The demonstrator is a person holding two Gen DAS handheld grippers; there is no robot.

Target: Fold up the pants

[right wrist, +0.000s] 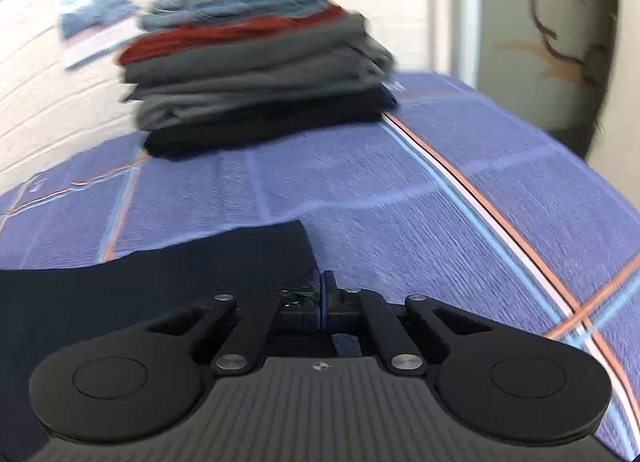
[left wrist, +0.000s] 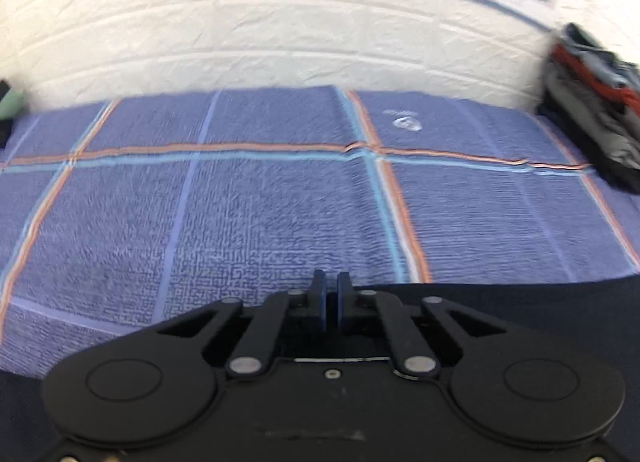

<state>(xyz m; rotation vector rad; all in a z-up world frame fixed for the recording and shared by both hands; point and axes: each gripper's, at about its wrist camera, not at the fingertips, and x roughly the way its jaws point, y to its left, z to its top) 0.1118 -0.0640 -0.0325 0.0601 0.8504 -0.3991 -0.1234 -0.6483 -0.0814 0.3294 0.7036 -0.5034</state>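
Now both grippers, left gripper (left wrist: 331,282) and right gripper (right wrist: 323,282), are clenched at the dark pants' (right wrist: 160,274) far edge, which runs crosswise between them; whether cloth is pinched, I cannot tell.

My dark navy pants (right wrist: 160,262) lie on a blue bedspread (left wrist: 280,201) checked with orange, white and light-blue stripes; the wall (left wrist: 240,21) is white.

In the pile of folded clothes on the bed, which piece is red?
In the stack of folded clothes, the red garment lies second from the top, under a blue-grey piece. Everything below it is grey, then black at the bottom.
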